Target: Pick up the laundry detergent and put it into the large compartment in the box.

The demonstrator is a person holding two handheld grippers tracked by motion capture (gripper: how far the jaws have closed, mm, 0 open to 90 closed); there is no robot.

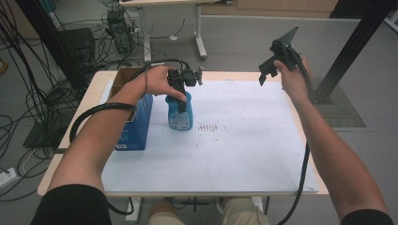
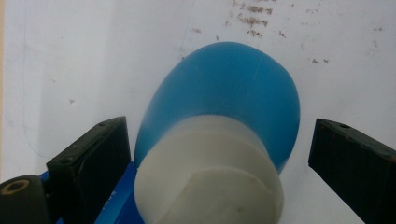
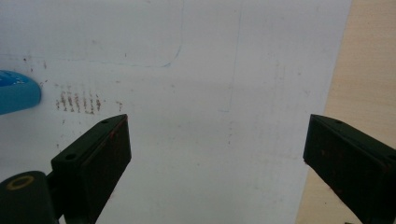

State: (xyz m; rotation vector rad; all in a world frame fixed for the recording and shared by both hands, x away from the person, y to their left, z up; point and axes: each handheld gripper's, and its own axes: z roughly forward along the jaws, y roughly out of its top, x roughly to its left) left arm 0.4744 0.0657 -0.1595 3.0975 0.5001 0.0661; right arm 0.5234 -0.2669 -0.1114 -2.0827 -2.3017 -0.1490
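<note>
At the table's left edge in the high view, a blue cardboard box [image 1: 139, 123] stands on the white sheet [image 1: 234, 150] that covers the wooden table [image 1: 70, 136], with an open brown carton [image 1: 123, 77] behind it. Just right of the box stands a blue plastic bottle [image 1: 180, 115], upright, with a printed label on its near face. The left hand [image 1: 157, 82] holds the left gripper [image 1: 180, 101] straight over the bottle, pointing down. In the left gripper view the jaws stand wide apart, one on each side of the bottle's white cap [image 2: 210, 172]; the left jaw sits close beside the cap, the right jaw clearly apart from it, and neither presses on the bottle.

Right of the bottle, a patch of small brown marks [image 1: 209, 127] stains the sheet. Farther right, above the table's far right corner, the right hand [image 1: 293, 79] holds the right gripper [image 1: 270, 70] raised in the air, well apart from the bottle. The right gripper view looks down on bare sheet [image 3: 210, 93] and a strip of wood tabletop [image 3: 369, 70], its jaws spread wide with nothing between them, the bottle's blue side [image 3: 16, 91] at the left margin.
</note>
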